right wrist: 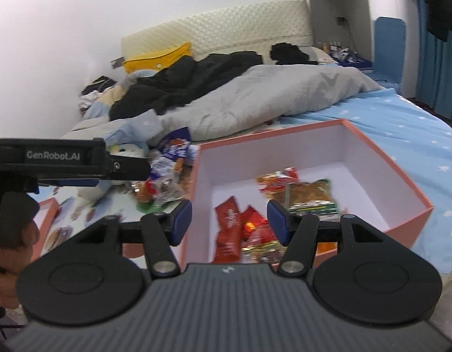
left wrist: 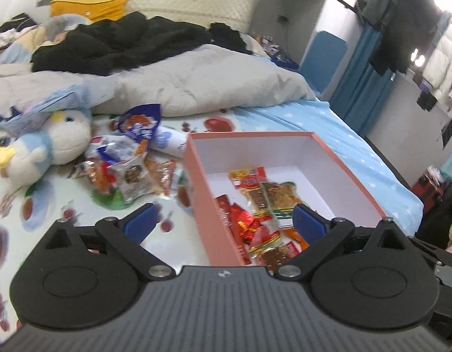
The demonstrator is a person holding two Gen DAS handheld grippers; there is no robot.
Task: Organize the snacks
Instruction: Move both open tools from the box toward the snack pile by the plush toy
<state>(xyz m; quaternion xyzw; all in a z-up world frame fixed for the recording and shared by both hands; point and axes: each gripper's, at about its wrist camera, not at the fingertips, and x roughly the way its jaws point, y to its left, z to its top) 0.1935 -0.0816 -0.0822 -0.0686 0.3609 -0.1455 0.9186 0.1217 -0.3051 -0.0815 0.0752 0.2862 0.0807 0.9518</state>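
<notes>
Bedroom, bed point(left wrist: 328, 123) taking up most of both views, blue star sheet on one side, fruit-print sheet on the other, grey duvet point(left wrist: 196, 79) and black clothes point(left wrist: 114, 44) piled toward the headboard. A pink box point(left wrist: 196, 176) with white inside is sitting open on the bed; in the left wrist view it is filling the 1 to 5 o'clock area. Inside it, snack packets point(left wrist: 264, 205) are lying flat along the near wall and centre: red wrappers, a green-edged pack, yellow-red packs. A loose pile of snacks point(left wrist: 129, 167) is sitting outside the box at 10 o'clock of it, on the fruit-print sheet, with a purple bag at the top of the pile. A plush penguin point(left wrist: 50, 143) is lying just beside that pile, at its 9 o'clock.

Left gripper point(left wrist: 223, 220) is hovering over the box's near left wall, jaws spread wide, nothing between them. Right gripper point(right wrist: 228, 220) is hovering over the box's near edge, jaws apart, grasping nothing, red packets showing below the gap. In the right wrist view the left gripper's body is showing at 9 o'clock, a hand point(right wrist: 3, 252) holding its grip.
</notes>
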